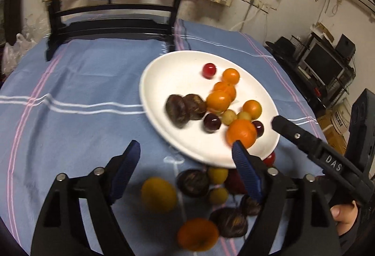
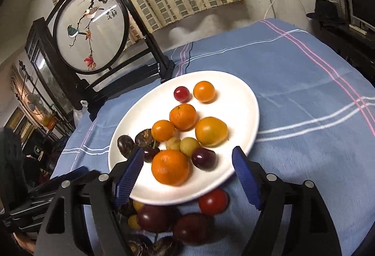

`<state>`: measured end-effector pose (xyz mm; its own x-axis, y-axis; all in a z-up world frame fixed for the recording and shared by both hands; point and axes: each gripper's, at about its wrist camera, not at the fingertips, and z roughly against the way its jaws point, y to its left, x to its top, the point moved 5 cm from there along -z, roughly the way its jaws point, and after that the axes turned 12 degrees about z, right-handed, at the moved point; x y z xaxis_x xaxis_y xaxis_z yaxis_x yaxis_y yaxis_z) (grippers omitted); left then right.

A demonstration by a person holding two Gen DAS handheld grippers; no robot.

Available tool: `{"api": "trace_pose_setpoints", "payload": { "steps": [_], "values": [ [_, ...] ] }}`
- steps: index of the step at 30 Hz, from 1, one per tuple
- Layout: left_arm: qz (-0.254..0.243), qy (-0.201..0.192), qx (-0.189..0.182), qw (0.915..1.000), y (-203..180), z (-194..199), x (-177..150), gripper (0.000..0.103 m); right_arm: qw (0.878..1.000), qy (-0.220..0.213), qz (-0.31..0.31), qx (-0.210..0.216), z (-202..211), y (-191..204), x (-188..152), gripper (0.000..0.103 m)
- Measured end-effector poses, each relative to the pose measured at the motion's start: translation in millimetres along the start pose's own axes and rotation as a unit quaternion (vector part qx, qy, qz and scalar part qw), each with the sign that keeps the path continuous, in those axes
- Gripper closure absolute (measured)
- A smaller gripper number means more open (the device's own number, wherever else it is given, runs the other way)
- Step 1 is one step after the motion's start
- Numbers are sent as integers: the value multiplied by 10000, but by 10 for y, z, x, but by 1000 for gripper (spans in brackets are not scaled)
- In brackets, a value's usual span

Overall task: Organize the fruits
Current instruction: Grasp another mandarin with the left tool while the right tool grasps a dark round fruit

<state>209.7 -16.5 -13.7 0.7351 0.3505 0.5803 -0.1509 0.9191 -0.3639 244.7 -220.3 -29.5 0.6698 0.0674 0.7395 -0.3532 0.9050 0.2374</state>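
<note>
A white plate (image 1: 164, 73) (image 2: 236, 96) on the blue cloth holds several small fruits: oranges (image 1: 241, 133) (image 2: 170, 167), orange tomatoes (image 2: 211, 131), dark cherries (image 2: 204, 158), a red cherry tomato (image 1: 209, 70) (image 2: 181, 93), chestnuts (image 1: 175, 110) and pale yellow fruits. More loose fruits lie on the cloth before the plate: a yellow fruit (image 1: 159, 193), an orange (image 1: 198, 233), chestnuts (image 1: 193, 182), plums (image 2: 157, 217), a red tomato (image 2: 213, 201). My left gripper (image 1: 186, 174) is open and empty above the loose fruits. My right gripper (image 2: 188, 176) is open and empty over the plate's near rim; its body (image 1: 328, 157) shows in the left wrist view.
A black-framed round embroidery screen (image 2: 91, 28) stands at the table's far edge behind the plate. The blue striped tablecloth (image 1: 70, 96) covers the table. Shelves with monitors and clutter (image 1: 325, 66) stand to the right, beyond the table.
</note>
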Motion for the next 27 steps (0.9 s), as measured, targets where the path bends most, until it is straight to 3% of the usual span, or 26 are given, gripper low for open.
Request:
{"api": "trace_pose_setpoints", "payload": {
  "steps": [8, 27],
  "values": [
    [-123, 46, 31, 9999, 178, 87, -328, 22, 9994, 13, 208, -294, 176, 41, -232, 22],
    [-882, 412, -187, 9951, 40, 159, -770, 23, 9988, -29, 60, -480, 336, -65, -442, 18]
  ]
}}
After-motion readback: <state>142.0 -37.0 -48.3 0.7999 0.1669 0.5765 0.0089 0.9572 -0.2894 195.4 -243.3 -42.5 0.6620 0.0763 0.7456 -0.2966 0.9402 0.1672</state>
